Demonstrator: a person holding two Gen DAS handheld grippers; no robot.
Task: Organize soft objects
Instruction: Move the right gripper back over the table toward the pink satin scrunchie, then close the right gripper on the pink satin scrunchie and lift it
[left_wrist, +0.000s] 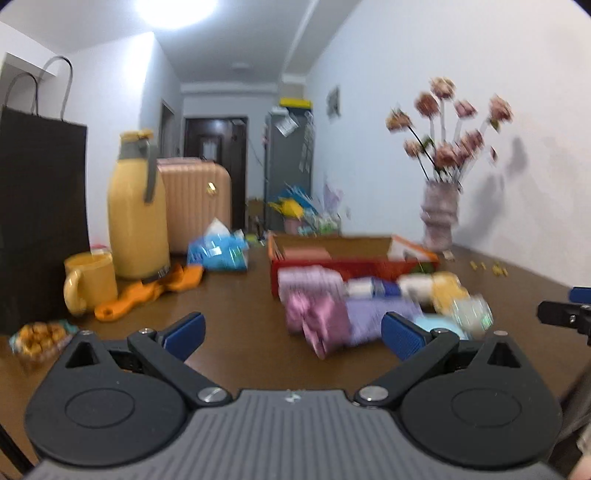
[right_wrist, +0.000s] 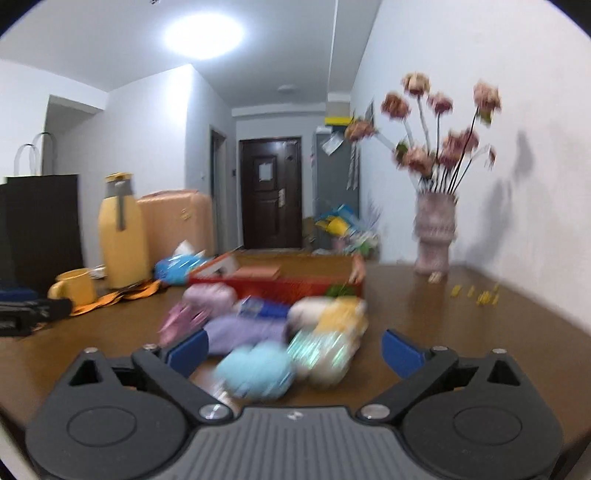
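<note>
A heap of soft things lies on the brown table in front of a red open box (left_wrist: 354, 267) (right_wrist: 288, 286). In it I make out a pink satin piece (left_wrist: 317, 317) (right_wrist: 181, 319), a lilac roll (left_wrist: 373, 317) (right_wrist: 243, 332), a light blue ball (right_wrist: 255, 369), a yellow and white plush (left_wrist: 447, 288) (right_wrist: 340, 314) and a blue-white pack (right_wrist: 262, 306). My left gripper (left_wrist: 293, 334) is open, short of the pink piece, with nothing between its fingers. My right gripper (right_wrist: 293, 350) is open, its blue pads wide on either side of the light blue ball without touching it.
A yellow thermos (left_wrist: 136, 210), a yellow mug (left_wrist: 90, 282), an orange cloth (left_wrist: 147, 291), a black paper bag (left_wrist: 40, 221) and a blue tissue pack (left_wrist: 218, 251) stand at the left. A vase of flowers (right_wrist: 434, 236) is by the right wall. Small yellow bits (right_wrist: 476, 293) dot the table.
</note>
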